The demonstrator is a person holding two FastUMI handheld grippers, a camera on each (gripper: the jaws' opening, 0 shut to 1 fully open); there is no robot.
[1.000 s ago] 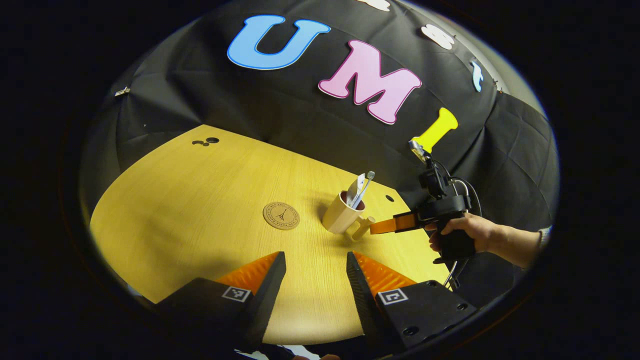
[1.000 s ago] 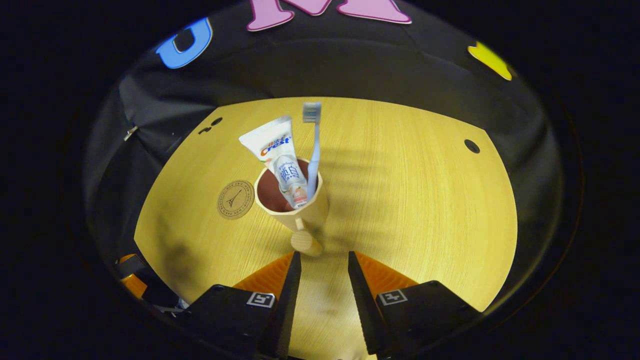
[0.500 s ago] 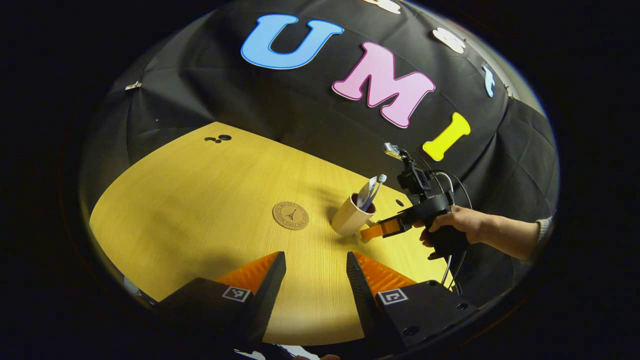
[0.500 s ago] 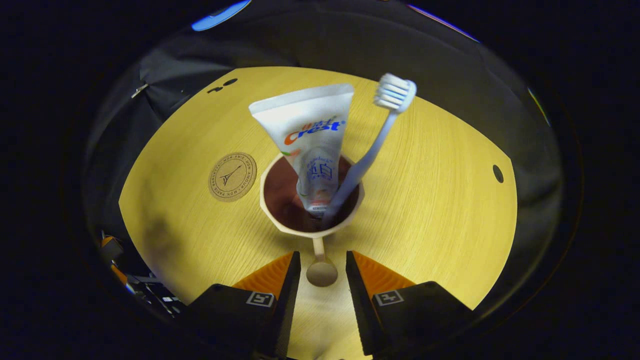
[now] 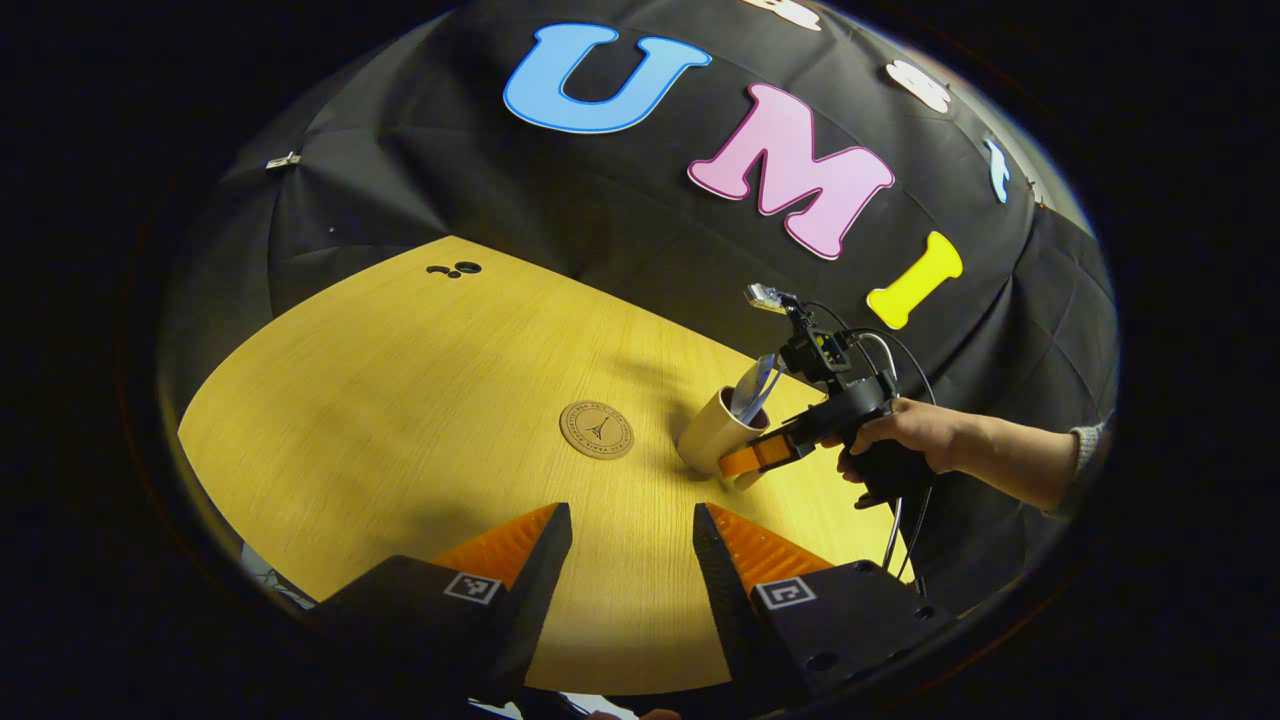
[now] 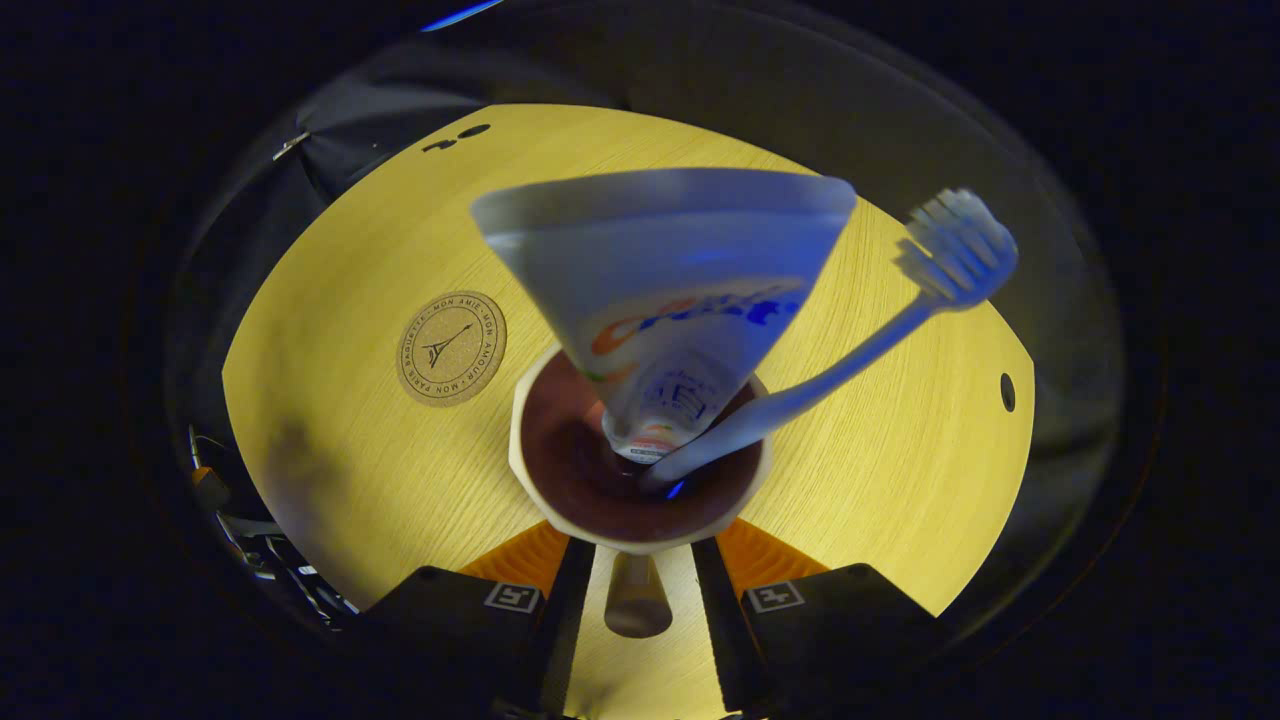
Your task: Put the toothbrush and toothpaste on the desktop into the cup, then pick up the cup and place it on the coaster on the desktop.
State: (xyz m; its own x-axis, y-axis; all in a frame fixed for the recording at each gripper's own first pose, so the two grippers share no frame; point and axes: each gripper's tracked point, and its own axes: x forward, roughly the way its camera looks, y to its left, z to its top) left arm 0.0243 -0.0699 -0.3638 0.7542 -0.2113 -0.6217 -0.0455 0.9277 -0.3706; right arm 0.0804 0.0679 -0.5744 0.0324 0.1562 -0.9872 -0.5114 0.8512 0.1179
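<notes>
While the cup (image 6: 640, 480) stands on the wooden surface (image 6: 880, 470), the right hand-held gripper (image 6: 640, 590) has its two fingers set either side of the cup's handle (image 6: 637, 600); a thin gap shows on both sides of the handle, so the fingers are narrow but not pressing on it. Inside the cup, the toothpaste (image 6: 665, 290) rises cap-down and leans toward 12 o'clock, and the toothbrush (image 6: 860, 330) leans out toward 2 o'clock with its bristle head up. At about 10 o'clock from the cup in the right gripper view lies the round cork coaster (image 6: 452, 348), near the cup but apart from it.

From the left gripper view, the left hand-held gripper (image 5: 632, 560) hangs over the near edge of the surface with its fingers spread wide and nothing between them. Farther off, toward 1 o'clock, the cup (image 5: 715, 432) sits on the surface with the coaster (image 5: 596, 429) just to its 9 o'clock side. A hand (image 5: 900, 435) holds the right hand-held gripper (image 5: 760, 455), whose orange fingers reach the cup's near side.
</notes>
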